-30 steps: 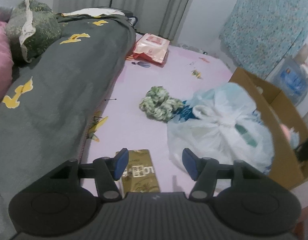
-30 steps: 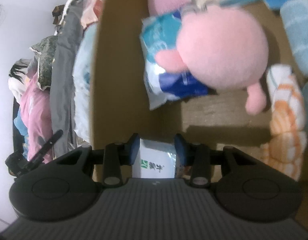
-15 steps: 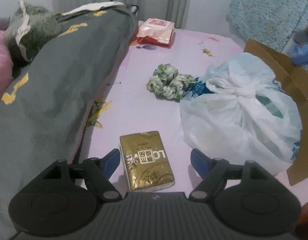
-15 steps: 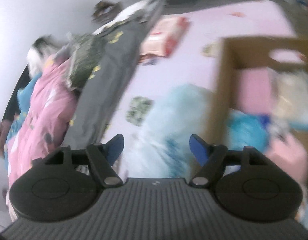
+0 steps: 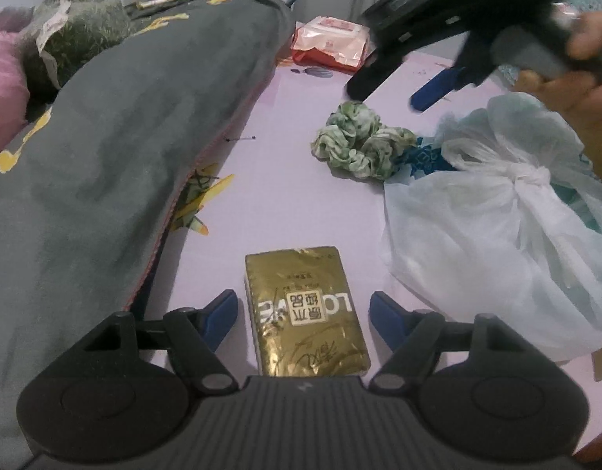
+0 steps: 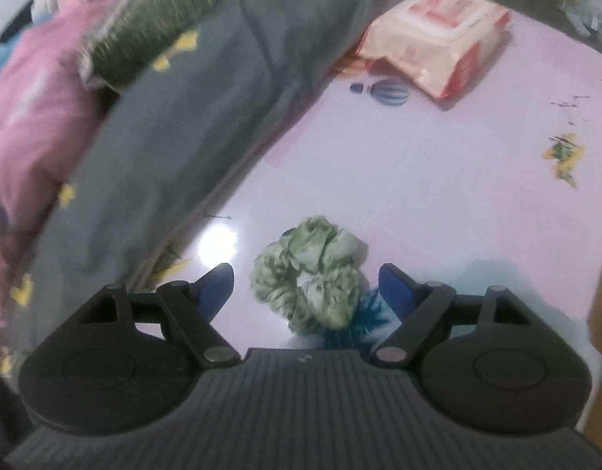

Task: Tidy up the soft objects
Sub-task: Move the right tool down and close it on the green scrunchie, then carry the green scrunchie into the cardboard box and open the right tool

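Ruffled green scrunchie [image 6: 307, 270] sits between spread right gripper [image 6: 307, 286]; left gripper [image 5: 303, 313], released, straddles glossy gold pack [image 5: 305, 313].

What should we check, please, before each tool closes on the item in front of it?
1. Left tool open: ok.
2. Gold tissue pack lies between its fingers: ok, though slightly skewed.
3. Right tool open: ok.
4. Green scrunchie lines up between its fingers: ok; whether the tool is low enough, cannot tell.
5. Scrunchie free of the blue item beside it: not ok, they touch.
6. White plastic bag clear of the left tool's right finger: ok, a gap shows.
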